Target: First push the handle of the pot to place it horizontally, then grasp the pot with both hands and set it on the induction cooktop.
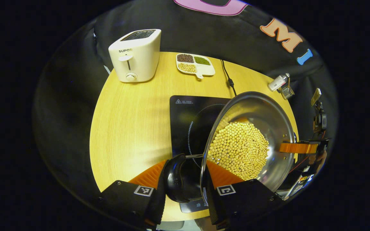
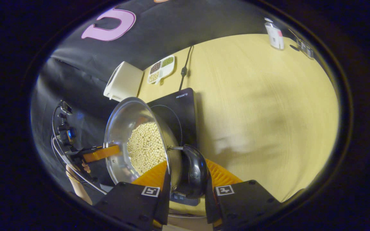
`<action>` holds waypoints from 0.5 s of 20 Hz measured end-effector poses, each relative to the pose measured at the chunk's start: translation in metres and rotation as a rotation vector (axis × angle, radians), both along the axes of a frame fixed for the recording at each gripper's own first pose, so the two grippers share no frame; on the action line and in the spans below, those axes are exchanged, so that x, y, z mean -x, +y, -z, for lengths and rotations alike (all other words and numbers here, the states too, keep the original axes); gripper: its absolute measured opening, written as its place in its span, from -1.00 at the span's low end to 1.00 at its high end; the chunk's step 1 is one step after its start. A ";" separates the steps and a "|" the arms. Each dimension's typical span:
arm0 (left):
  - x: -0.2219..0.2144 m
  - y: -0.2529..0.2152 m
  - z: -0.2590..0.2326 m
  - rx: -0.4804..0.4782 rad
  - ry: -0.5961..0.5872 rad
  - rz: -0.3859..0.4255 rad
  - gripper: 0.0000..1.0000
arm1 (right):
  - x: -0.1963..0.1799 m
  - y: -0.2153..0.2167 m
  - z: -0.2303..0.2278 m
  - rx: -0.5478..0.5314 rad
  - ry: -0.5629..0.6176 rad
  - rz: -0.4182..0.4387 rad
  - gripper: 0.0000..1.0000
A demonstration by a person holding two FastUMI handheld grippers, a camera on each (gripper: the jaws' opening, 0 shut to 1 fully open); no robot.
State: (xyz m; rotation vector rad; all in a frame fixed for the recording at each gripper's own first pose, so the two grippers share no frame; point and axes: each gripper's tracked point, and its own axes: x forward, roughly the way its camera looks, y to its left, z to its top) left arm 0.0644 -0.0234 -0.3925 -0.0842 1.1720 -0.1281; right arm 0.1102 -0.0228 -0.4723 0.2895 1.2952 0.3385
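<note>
I hold the pot up in the air with both grippers. My left gripper is closed on one black handle, with a finger on each side of it. My right gripper is closed the same way on the other black handle. In the left gripper view I can see the far gripper across the pot at its other rim.

The pot is full of yellow beans. It is tipped, so the beans lie to one side.

The induction cooktop is flat on the worktop, right under the pot and a bit toward the toaster. In the right gripper view the cooktop lies just behind the pot. So I think the pot has to go down and a little farther out to sit in the ring. Both handles are at the same level across from each other, so I should lower both hands together and keep the pot flat so no beans spill.
</note>
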 end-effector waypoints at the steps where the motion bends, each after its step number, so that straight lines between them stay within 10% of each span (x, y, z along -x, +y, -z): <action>1: -0.001 0.000 -0.002 -0.006 -0.008 -0.002 0.14 | -0.001 0.000 0.000 0.001 -0.005 0.006 -0.04; 10: -0.003 0.004 -0.005 -0.043 -0.012 -0.014 0.12 | -0.005 -0.002 0.005 0.027 -0.031 0.022 -0.04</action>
